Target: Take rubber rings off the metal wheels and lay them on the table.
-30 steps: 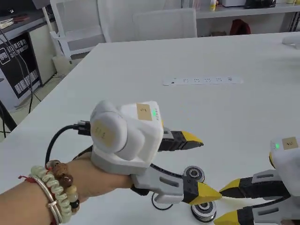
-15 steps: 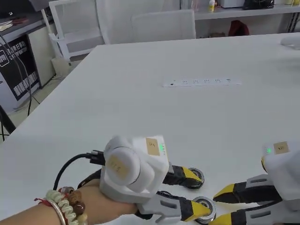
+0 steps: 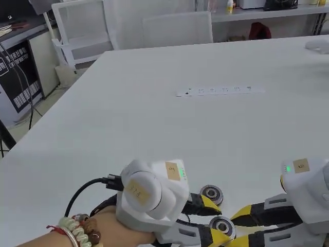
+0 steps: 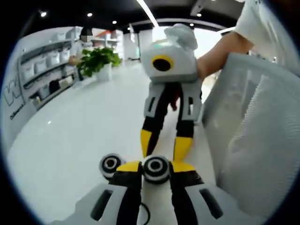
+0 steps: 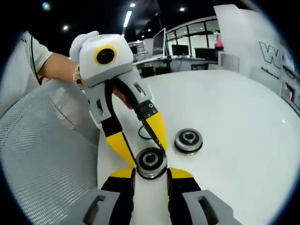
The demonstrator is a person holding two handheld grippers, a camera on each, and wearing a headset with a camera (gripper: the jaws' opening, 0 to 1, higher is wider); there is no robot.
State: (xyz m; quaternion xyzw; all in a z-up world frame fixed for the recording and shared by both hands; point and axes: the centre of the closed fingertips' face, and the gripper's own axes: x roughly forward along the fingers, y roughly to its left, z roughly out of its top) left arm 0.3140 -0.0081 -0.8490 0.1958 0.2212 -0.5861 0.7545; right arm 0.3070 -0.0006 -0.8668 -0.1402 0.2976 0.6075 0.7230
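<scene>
The left hand-held gripper (image 3: 215, 221) is sitting low on the white tabletop (image 3: 154, 128), held by a hand (image 3: 108, 229) wearing bead bracelets. Its yellow-tipped jaws are pressing against both sides of a metal wheel (image 3: 223, 225), pinching it. The right hand-held gripper (image 3: 240, 226) is facing it from the opposite side of that wheel. Its jaws are standing parted, with their tips just beside the wheel's rim. I cannot tell whether they are touching it.

A second wheel (image 3: 211, 194) is lying flat just beside the pinched wheel, on its far side from me and clear of both pairs of jaws. A thin black rubber ring (image 5: 141, 133) is lying on the tabletop near the pinched wheel, under the left jaws. A white power strip (image 3: 221, 90) is lying well beyond the wheel.
</scene>
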